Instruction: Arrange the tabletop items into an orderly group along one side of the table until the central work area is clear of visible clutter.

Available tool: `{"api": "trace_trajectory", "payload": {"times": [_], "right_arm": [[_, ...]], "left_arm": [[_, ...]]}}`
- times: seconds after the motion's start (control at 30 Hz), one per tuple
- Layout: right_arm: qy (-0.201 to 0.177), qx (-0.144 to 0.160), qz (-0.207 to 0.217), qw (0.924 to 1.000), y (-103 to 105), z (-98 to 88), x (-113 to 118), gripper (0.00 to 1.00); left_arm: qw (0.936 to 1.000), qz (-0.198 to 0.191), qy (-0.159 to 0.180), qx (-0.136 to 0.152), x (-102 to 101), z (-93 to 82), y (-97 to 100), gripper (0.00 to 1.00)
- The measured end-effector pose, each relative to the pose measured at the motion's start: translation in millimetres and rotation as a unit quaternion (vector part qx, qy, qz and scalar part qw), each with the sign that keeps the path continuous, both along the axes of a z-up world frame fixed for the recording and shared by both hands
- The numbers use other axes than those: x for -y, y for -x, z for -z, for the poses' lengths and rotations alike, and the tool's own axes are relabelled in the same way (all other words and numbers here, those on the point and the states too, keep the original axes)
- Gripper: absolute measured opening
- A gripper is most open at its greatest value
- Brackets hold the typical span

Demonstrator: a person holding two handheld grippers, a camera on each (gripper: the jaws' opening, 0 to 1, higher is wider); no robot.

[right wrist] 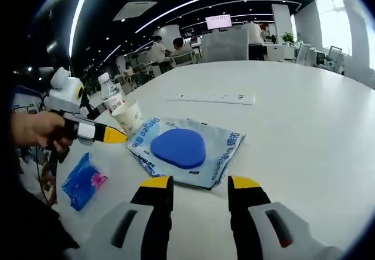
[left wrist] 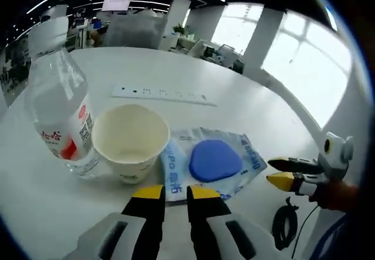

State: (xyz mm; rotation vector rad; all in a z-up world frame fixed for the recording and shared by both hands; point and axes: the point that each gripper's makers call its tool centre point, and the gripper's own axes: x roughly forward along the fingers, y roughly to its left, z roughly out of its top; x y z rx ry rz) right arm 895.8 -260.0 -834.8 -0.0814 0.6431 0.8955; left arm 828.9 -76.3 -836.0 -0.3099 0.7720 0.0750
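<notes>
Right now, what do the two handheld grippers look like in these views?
Both match: pale grey bodies with dark slots, black fingers capped with yellow tips. The left gripper shows this close up; so does the right gripper. Seen from the side, each carries a white housing, and a black cable hangs below the right one.

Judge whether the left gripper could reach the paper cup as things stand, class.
Probably yes. The left gripper sits just short of the paper cup, jaws slightly parted, with bare table between. The water bottle and wipes packet flank the cup closely, so clearance is tight.
</notes>
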Motion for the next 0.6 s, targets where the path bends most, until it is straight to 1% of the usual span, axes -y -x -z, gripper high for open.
{"api": "trace_trajectory", "payload": {"times": [0.03,0.13,0.17,0.23,0.3,0.37,0.43,0.5,0.6], "right_arm": [[0.002,0.004,-0.002,1.0,0.9,-1.0,-0.7,0.36],[0.001,0.017,-0.006,0.9998,4.7,-7.4,0.4,0.4],[0.0,0.021,-0.005,0.9998,6.5,-10.5,1.9,0.41],[-0.003,0.029,-0.005,0.9996,8.0,-15.3,3.4,0.43],[-0.003,0.037,-0.004,0.9993,10.2,-19.8,5.9,0.46],[-0.007,0.043,-0.005,0.999,13.6,-26.9,8.2,0.48],[-0.004,0.051,-0.005,0.9987,16.7,-33.5,11.2,0.52],[-0.008,0.056,-0.007,0.9984,19.0,-38.5,12.9,0.54],[-0.006,0.061,-0.007,0.9981,22.9,-45.7,17.6,0.58]], "left_arm": [[1.0,-0.001,-0.001,0.002,1.0,-2.8,3.8,0.17],[0.9998,-0.003,-0.009,0.015,-3.5,-5.9,6.8,0.21],[0.9997,-0.006,-0.013,0.02,-5.5,-8.7,8.8,0.22],[0.9995,-0.006,-0.012,0.028,-1.6,-18.1,13.1,0.25],[0.9992,-0.001,-0.014,0.037,-4.3,-21.1,15.1,0.28],[0.999,-0.001,-0.005,0.045,0.8,-28.9,19.8,0.32],[0.9987,0.001,-0.001,0.052,-2.0,-32.5,22.4,0.34],[0.9982,0.007,-0.008,0.06,-1.2,-36.9,25.1,0.36],[0.9973,0.025,-0.014,0.068,2.0,-43.4,32.4,0.41]]}}
